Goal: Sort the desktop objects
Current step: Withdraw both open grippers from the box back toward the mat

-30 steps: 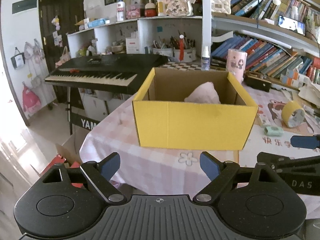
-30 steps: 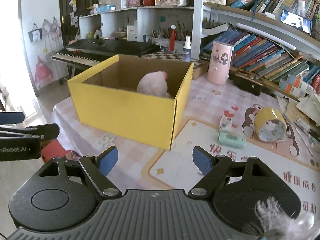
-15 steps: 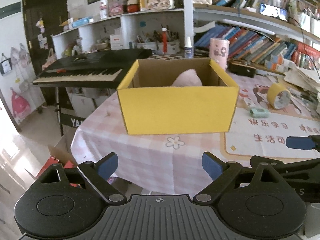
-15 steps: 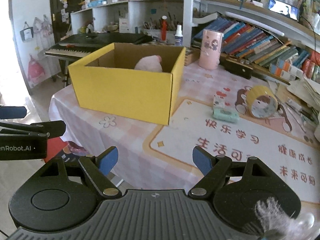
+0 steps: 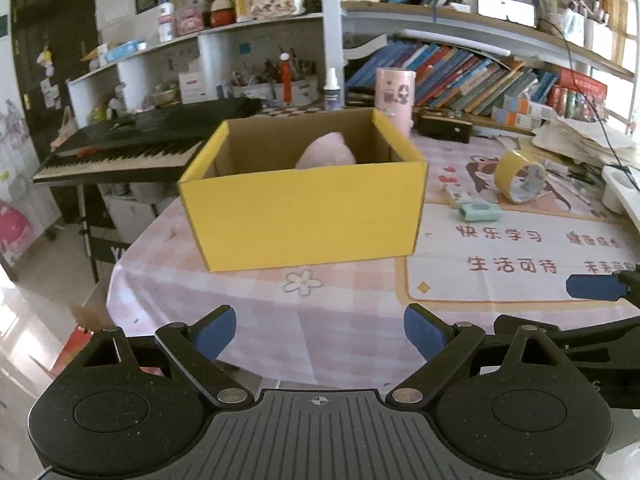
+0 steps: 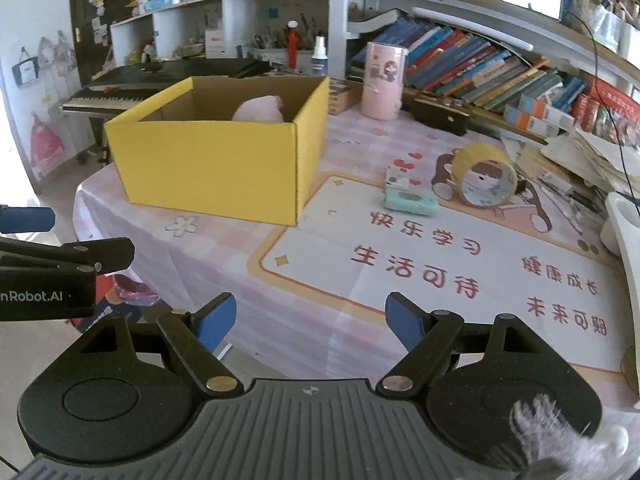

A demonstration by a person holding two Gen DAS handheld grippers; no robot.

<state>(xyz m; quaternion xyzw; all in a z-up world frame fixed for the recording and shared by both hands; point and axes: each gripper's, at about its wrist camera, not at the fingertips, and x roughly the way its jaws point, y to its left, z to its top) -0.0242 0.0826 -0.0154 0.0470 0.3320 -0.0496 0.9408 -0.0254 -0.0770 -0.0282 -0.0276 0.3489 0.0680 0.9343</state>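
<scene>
A yellow cardboard box [image 5: 304,212] [image 6: 212,168] stands open on the table with a pink plush toy [image 5: 326,154] [image 6: 260,109] inside. Right of it lie a mint green eraser [image 5: 479,211] [image 6: 410,201], a small white patterned packet [image 6: 398,176] and a roll of yellow tape [image 5: 518,182] [image 6: 484,180]. My left gripper [image 5: 320,330] is open and empty, above the table's near edge in front of the box. My right gripper [image 6: 308,320] is open and empty, above the printed mat, short of the eraser.
A pink cylinder [image 6: 383,80] stands behind the box. A black case [image 6: 440,114] and rows of books [image 6: 480,68] line the back. Papers [image 5: 580,140] pile at the right. A keyboard [image 5: 132,148] stands left, off the table. A printed mat [image 6: 440,264] covers the right.
Both grippers have pulled back from the box and risen; the box looks smaller and more of the mat shows. Both stay open and empty.
</scene>
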